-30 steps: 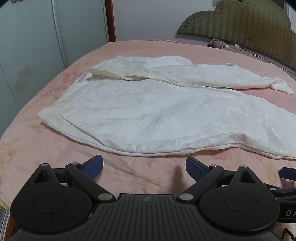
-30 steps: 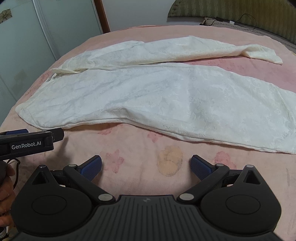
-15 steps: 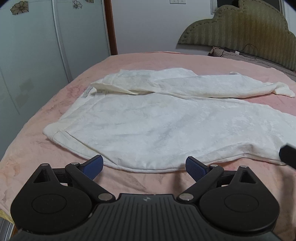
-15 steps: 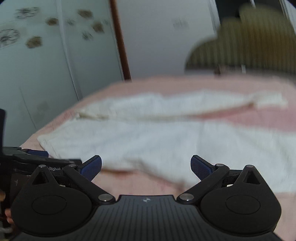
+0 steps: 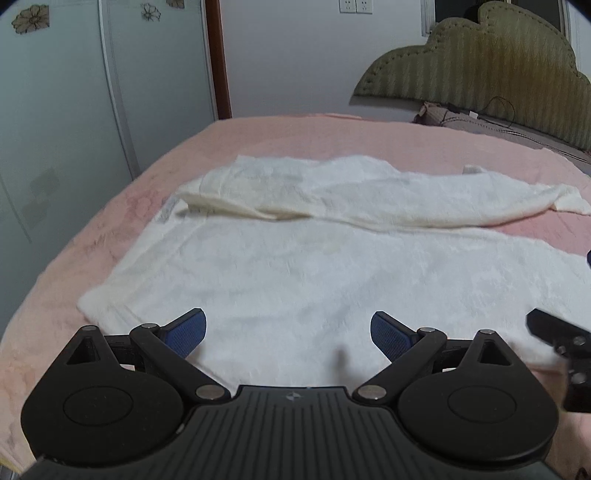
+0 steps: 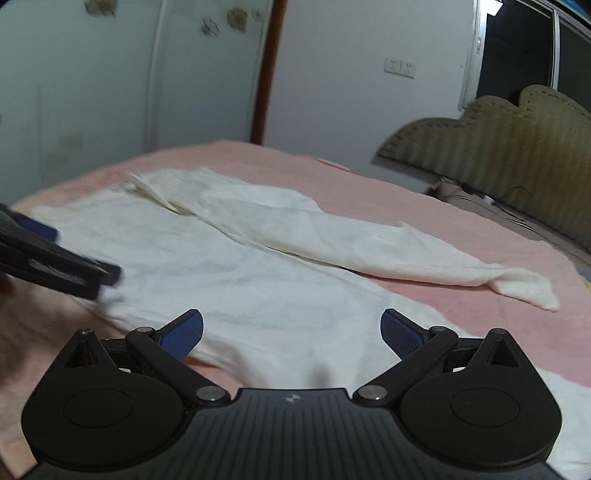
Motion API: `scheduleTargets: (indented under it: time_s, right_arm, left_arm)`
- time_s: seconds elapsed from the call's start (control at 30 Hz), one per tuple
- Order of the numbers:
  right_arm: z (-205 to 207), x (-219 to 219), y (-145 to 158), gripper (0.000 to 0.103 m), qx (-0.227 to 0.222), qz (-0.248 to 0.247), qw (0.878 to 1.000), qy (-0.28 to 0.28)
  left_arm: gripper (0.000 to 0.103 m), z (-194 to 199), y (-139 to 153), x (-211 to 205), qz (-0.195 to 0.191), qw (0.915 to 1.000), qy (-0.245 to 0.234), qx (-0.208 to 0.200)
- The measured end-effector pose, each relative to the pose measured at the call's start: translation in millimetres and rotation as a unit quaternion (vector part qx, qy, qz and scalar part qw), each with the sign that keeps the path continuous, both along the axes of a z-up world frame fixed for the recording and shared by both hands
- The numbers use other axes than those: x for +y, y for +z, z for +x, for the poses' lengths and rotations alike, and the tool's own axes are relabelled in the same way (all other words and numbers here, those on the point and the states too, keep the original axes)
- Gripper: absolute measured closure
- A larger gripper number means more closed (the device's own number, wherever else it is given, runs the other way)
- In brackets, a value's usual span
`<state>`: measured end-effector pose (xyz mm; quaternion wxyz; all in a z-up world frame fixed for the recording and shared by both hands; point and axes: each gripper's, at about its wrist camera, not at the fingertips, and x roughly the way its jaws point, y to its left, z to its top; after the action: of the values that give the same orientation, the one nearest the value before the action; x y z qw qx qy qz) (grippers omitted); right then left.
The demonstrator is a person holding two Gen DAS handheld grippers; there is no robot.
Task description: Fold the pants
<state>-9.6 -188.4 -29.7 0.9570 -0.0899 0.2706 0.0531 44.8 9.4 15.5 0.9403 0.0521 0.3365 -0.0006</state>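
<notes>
White pants (image 5: 295,266) lie spread on the pink bed (image 5: 280,136); the left gripper (image 5: 288,332) and right gripper (image 6: 291,330) hover over the near edge, jaws wide open.

Dim, flat indoor light with a cool grey cast and no visible lamp; only faint soft shadows under the blue fingertips (image 5: 186,332) on the white pants (image 5: 295,266). Strong fisheye bending at the edges, curving the wardrobe doors (image 5: 74,110) and darkening the corners. Slightly soft throughout, more so in the right wrist view, with motion smear on the left gripper (image 6: 55,258) at the frame edge and on the wall decals (image 6: 236,18).
</notes>
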Motion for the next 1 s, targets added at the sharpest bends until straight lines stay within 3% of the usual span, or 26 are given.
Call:
scheduleTargets:
  time_s: [0.03,0.1,0.17,0.23,0.3,0.33,0.47,0.63,0.77,0.97,1.0]
  right_arm:
    - [0.9,-4.3,5.5,0.0,-0.023,0.007,1.0,0.011]
    - [-6.8,-6.6,22.4,0.0,-0.114,-0.001,0.993,0.033]
    - [-12.9,-2.9,37.1,0.0,-0.227,-0.052,0.971,0.059]
    - [6.7,0.4,34.1,0.0,-0.262,-0.113,0.956,0.074]
    - [56.0,3.2,23.1,0.0,-0.171,-0.162,0.967,0.098]
    - [76.5,-0.5,17.5,0.0,-0.14,-0.151,0.972,0.113]
    - [149.4,-21.7,12.5,0.0,-0.071,-0.013,0.983,0.168]
    - [244.9,-15.0,9.2,0.0,0.0,0.035,0.982,0.187]
    - [321.2,-18.2,-3.8,0.002,0.084,0.112,0.976,0.168]
    - [400.8,-25.8,-33.0,0.039,0.174,0.189,0.956,0.145]
    - [407.9,-25.7,-38.7,0.04,0.189,0.194,0.951,0.15]
  left_arm:
    - [0.005,6.4,0.7,0.5,0.004,1.0,0.005,-0.002]
    - [0.005,21.5,-0.5,2.8,0.01,0.9998,0.018,-0.002]
    - [0.005,38.4,-6.0,5.6,0.011,0.9993,0.035,0.003]
    - [0.005,54.7,-14.3,9.3,0.009,0.9987,0.049,0.011]
    - [0.005,66.2,-23.2,11.9,0.008,0.9982,0.057,0.018]
    - [0.005,70.0,-26.5,12.8,0.008,0.9981,0.058,0.019]
    - [0.005,78.5,-40.2,14.0,0.035,0.9976,0.059,0.008]
    - [0.001,80.6,-52.5,15.1,0.056,0.9968,0.057,-0.008]
    - [0.001,75.0,-55.0,13.5,0.068,0.9965,0.043,-0.023]
    - [0.002,83.4,-43.0,31.3,0.034,0.9993,0.015,0.002]
    - [0.002,87.4,-40.4,36.5,0.029,0.9994,0.019,0.005]
